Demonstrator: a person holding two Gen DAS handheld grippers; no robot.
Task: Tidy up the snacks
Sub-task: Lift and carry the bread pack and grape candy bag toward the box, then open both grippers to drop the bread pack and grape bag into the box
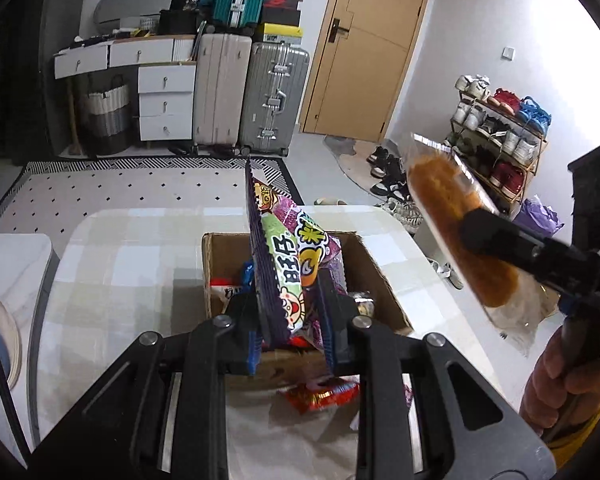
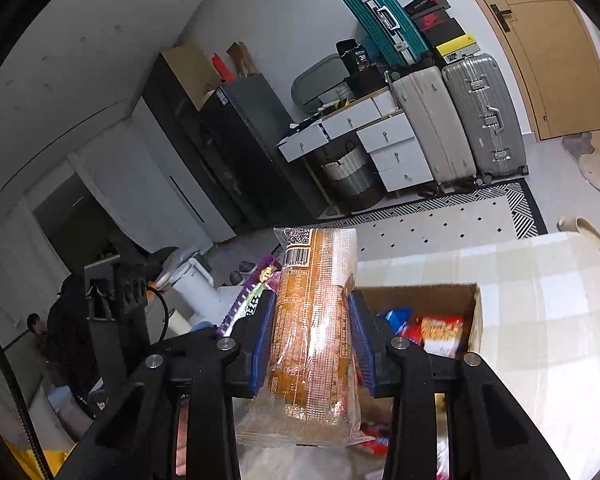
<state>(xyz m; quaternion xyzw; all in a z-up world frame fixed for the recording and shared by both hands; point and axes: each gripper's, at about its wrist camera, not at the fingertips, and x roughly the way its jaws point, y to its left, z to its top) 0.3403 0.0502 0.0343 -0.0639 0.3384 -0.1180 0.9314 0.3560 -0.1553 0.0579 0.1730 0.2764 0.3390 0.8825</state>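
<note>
While both of your grippers hold their loads up over the table (image 1: 112, 264), the cardboard box (image 1: 384, 280) sits below and ahead of both, open side up. That drop is what the next move likely turns on.

Left gripper (image 1: 290, 316): jaws pinching a colourful snack bag (image 1: 286, 264) near its lower end. Bag stands on edge, long axis running up and away from the jaws, directly over the box opening. Of the two, this hand looks nearer the box.

Right gripper (image 2: 314, 340): jaws pressed on a clear-wrapped bread roll (image 2: 316, 320) about midway along it. Long axis runs along the fingers, barcode end pointing away from you. In the right wrist view the box lies ahead and to the right of the roll, so this hand has farther to travel.

Count:
- grippers: two, both loaded
- snacks held: two, one each
- box: one, already holding several packets; exact number cannot be told
- loose packets on the table just before the box: at least one, red (image 1: 320, 394)
</note>
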